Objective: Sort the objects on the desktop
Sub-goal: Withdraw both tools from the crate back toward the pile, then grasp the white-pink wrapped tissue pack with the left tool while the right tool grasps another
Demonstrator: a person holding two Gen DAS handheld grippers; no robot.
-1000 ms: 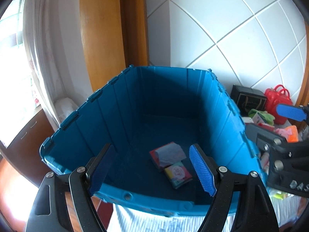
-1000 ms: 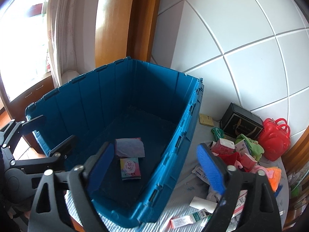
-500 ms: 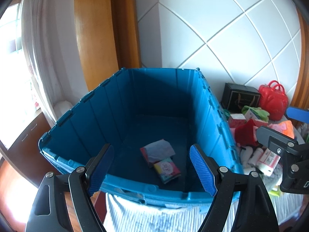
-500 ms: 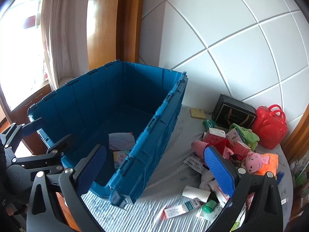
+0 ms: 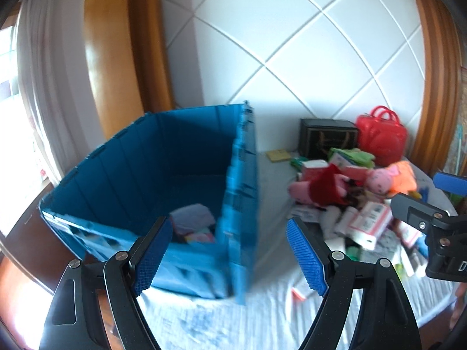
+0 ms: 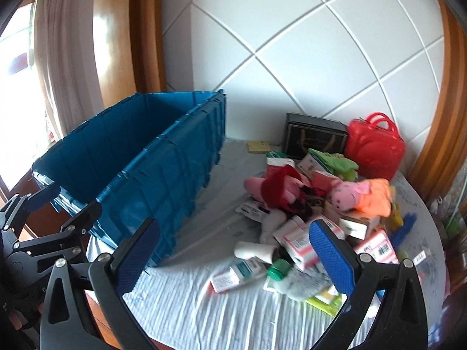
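Note:
A big blue crate [image 5: 146,157] stands at the table's left; it also shows in the right wrist view [image 6: 163,157]. Two small packets [image 5: 194,221] lie on its floor. A pile of boxes, tubes and plush pigs [image 6: 318,201] lies on the cloth to its right; it also shows in the left wrist view [image 5: 344,192]. My left gripper [image 5: 227,256] is open and empty, above the crate's near right corner. My right gripper [image 6: 236,258] is open and empty, above the cloth in front of the pile.
A black box [image 6: 315,135] and a red toy case [image 6: 375,145] stand at the back by the white tiled wall. A yellow pad [image 6: 258,146] lies near them. The round table [image 6: 204,315] has a pale cloth. Curtain and wooden frame stand left.
Both grippers have swung right, away from over the crate toward the pile of objects. Both stay open and empty. The two packets remain in the crate.

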